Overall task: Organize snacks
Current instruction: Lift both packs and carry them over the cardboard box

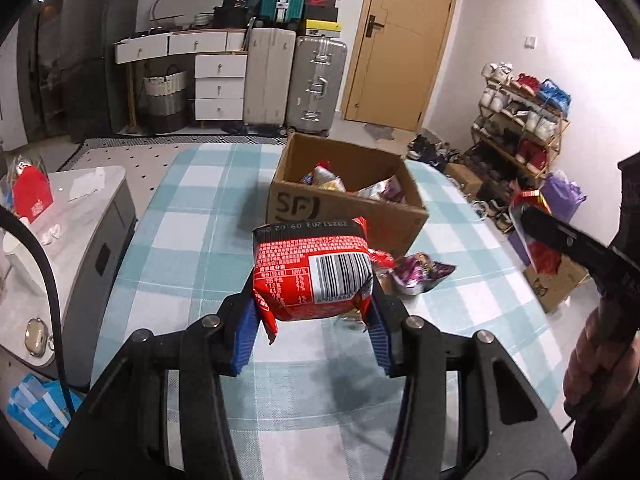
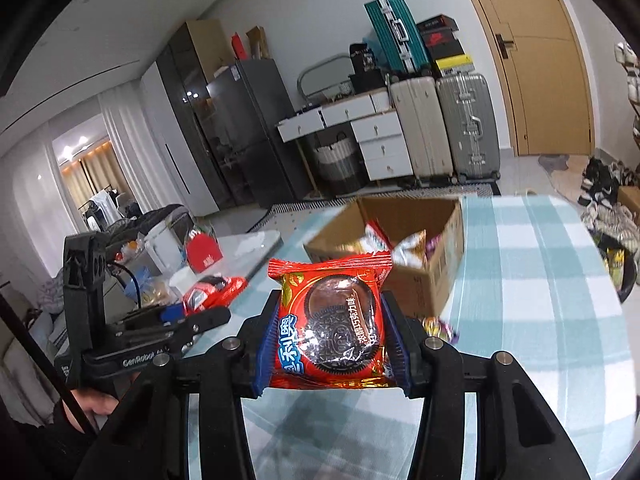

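Note:
My left gripper (image 1: 314,326) is shut on a red snack packet (image 1: 312,270) with a barcode, held above the checked tablecloth short of the open cardboard box (image 1: 344,210). The box holds several snack packs (image 1: 360,186). My right gripper (image 2: 330,354) is shut on a red Oreo packet (image 2: 330,320), held above the table with the box (image 2: 424,280) just ahead. The left gripper shows at the left of the right wrist view (image 2: 168,328) with its red packet (image 2: 214,290). The right gripper shows at the right edge of the left wrist view (image 1: 576,246).
Loose purple and red snack packs (image 1: 416,272) lie on the tablecloth (image 1: 192,240) beside the box. A grey side table (image 1: 60,240) stands left of the table. Suitcases (image 1: 292,80), white drawers, a door and a shoe rack (image 1: 520,120) line the room behind.

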`<state>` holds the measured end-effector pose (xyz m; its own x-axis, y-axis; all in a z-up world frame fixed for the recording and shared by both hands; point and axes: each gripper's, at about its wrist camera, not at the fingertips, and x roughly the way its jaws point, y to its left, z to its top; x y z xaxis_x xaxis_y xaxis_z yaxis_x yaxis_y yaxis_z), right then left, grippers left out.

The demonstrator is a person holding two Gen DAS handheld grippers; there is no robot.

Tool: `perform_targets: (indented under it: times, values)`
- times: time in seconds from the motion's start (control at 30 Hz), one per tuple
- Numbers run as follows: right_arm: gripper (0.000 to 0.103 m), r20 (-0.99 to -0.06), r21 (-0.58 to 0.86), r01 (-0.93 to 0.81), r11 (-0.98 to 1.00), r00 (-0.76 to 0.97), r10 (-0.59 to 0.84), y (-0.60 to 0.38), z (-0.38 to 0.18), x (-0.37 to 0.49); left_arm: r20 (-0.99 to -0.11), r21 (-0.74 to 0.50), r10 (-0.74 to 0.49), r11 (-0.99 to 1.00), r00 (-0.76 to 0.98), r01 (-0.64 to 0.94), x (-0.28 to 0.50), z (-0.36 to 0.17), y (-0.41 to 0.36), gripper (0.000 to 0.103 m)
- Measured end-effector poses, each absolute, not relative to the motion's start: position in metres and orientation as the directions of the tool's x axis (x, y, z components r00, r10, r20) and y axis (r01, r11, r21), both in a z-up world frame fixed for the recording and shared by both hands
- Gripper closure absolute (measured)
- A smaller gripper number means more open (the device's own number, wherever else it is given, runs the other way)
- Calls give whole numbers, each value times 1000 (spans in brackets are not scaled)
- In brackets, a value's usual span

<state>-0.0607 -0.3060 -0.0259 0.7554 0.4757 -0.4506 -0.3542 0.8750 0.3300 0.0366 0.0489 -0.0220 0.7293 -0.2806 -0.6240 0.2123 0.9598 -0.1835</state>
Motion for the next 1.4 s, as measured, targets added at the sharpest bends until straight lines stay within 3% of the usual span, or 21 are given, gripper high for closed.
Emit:
perform_targets:
  times: [0.4, 0.8, 1.13, 1.4]
  values:
    - [56, -356, 305, -403, 863, 792, 496, -309, 46, -57, -601, -169, -322, 946, 732, 277, 45, 25, 44, 59]
    - [56, -341, 237, -415, 879, 811, 475, -301, 90, -19, -575, -147, -323, 945, 752, 294, 98, 66, 19, 58]
    - [56, -387, 234, -363, 902, 816, 429, -304, 98, 54, -597, -135, -325, 942, 734, 308, 156, 84, -14, 58]
    - [56, -449, 254, -322, 912, 796, 405, -306, 78, 119, -657, -137, -309, 946, 688, 294, 235, 59, -38, 58]
